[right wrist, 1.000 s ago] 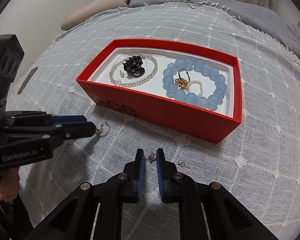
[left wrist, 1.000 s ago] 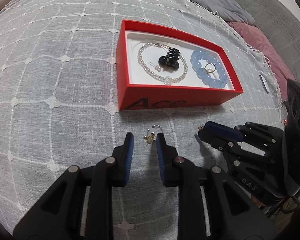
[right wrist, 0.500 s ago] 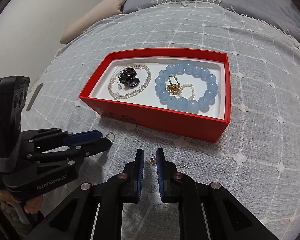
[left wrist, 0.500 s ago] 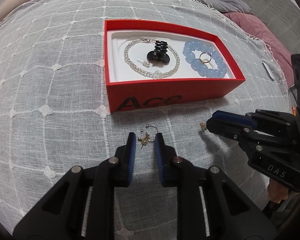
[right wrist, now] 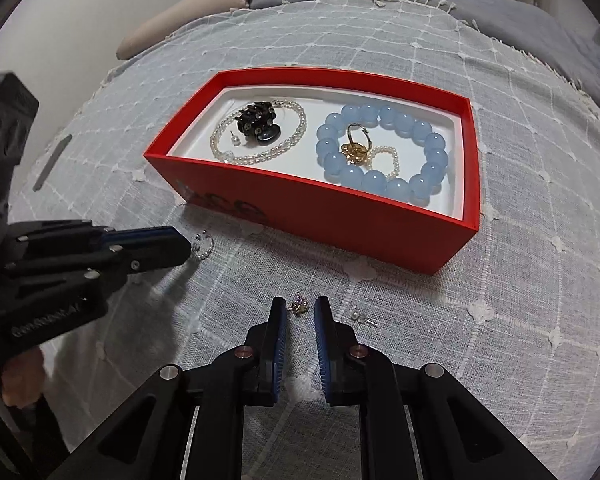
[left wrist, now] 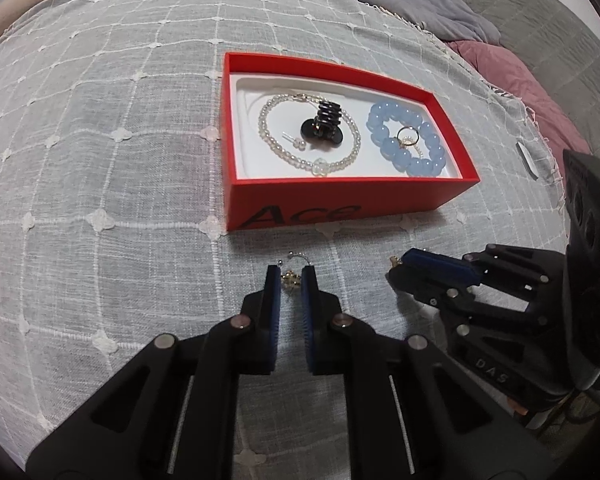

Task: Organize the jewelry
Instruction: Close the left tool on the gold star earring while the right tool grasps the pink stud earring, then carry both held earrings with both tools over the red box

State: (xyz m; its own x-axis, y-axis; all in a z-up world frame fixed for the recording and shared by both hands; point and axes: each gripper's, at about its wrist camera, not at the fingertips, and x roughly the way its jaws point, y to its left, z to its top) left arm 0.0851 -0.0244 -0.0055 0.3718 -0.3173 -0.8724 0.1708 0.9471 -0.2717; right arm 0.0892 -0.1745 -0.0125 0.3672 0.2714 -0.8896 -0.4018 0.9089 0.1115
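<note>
A red box (left wrist: 340, 200) (right wrist: 320, 224) lies on the cloth and holds a pearl bracelet (left wrist: 272, 148), a black hair clip (left wrist: 326, 124), a blue bead bracelet (right wrist: 384, 182) and a gold ring (right wrist: 356, 146). My left gripper (left wrist: 291, 274) is open with a gold hook earring (left wrist: 290, 278) between its fingertips on the cloth. My right gripper (right wrist: 300, 306) is open around a small purple-and-gold earring (right wrist: 300, 305). A pearl stud (right wrist: 360, 317) lies just right of it.
The surface is a bed under a grey checked cloth (left wrist: 100, 160). Pillows and blankets lie at the far edge (right wrist: 500, 12). A small dark strip (right wrist: 52, 162) lies on the cloth at the left.
Both grippers have shifted slightly over their earrings, and the right gripper's jaws have opened a little wider. The earrings still lie on the cloth.
</note>
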